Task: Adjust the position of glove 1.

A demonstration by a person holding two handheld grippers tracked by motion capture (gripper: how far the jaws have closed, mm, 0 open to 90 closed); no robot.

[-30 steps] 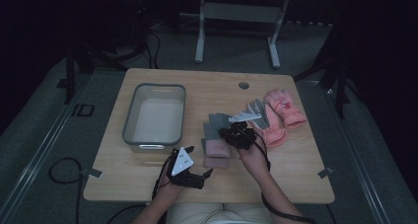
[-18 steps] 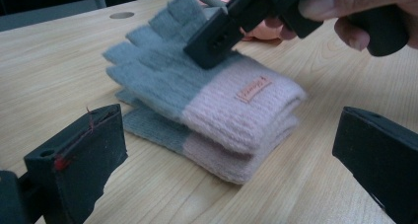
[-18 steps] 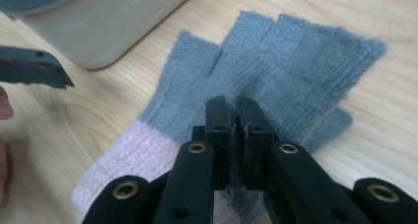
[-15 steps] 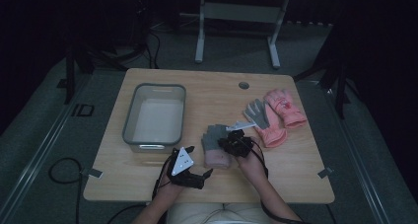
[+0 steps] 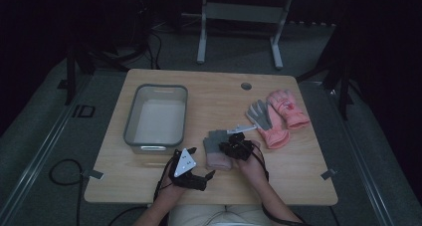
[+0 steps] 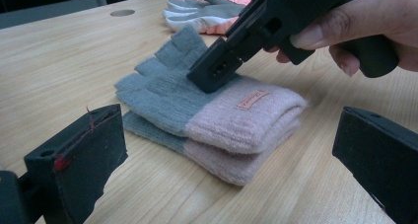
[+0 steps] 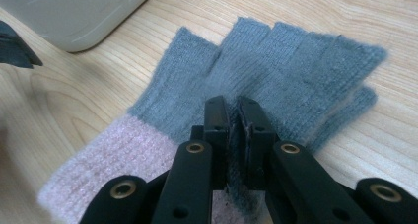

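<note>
Two knit gloves (image 6: 212, 120) lie stacked just ahead of the open left gripper (image 6: 231, 169), the right gripper (image 7: 235, 130) pinching the top one's grey fabric, so placing seems underway and release comes next.

Lower knit glove (image 6: 197, 150) mostly hidden beneath upper glove (image 6: 207, 100); bin (image 7: 74, 12) cropped; cuff-tag (image 6: 252, 99) lettering perhaps illegible.
</note>
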